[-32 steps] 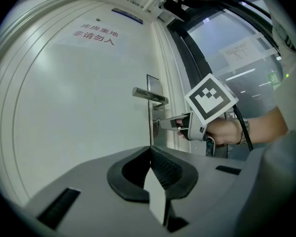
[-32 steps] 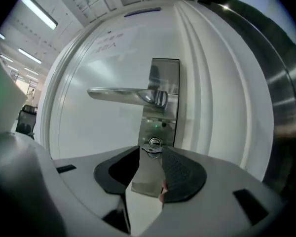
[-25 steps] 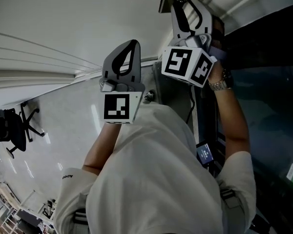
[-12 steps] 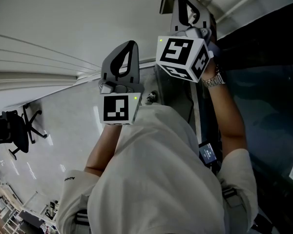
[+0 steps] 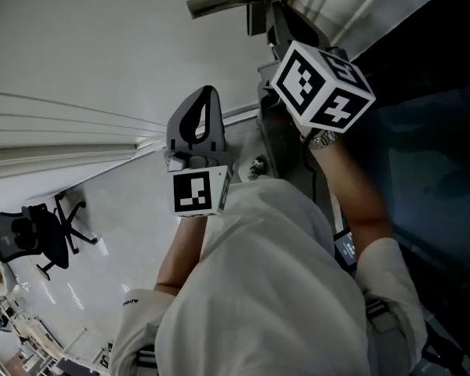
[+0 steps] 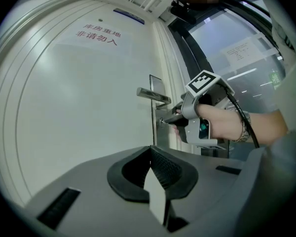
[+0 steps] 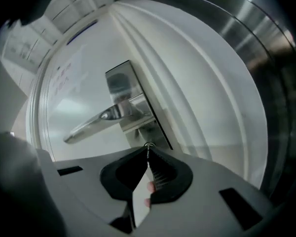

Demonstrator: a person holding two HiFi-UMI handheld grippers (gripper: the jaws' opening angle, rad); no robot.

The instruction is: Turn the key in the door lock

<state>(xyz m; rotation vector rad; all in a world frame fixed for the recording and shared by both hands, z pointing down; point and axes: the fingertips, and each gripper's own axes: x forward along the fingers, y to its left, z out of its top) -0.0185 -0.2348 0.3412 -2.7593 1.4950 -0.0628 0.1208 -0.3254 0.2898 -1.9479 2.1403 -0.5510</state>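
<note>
right gripper jaws, just closed, pinch the small metal key under the silver lever handle; roll squarely, no prying. left gripper closed, empty.

**Key in the lock, below the lever**

The brushed silver metal door lock is a tall, narrow plate that stands upright along the edge of a white door. Its straight silver lever handle juts out sideways over the door panel, away from that edge. The keyhole sits on the same plate just under the lever. The small silver metal key shows only as a thin sliver at that keyhole, pointing straight into the plate. It is pinched between the jaw tips of the right gripper, which have just closed on it. Its bow and blade are hidden.
</note>
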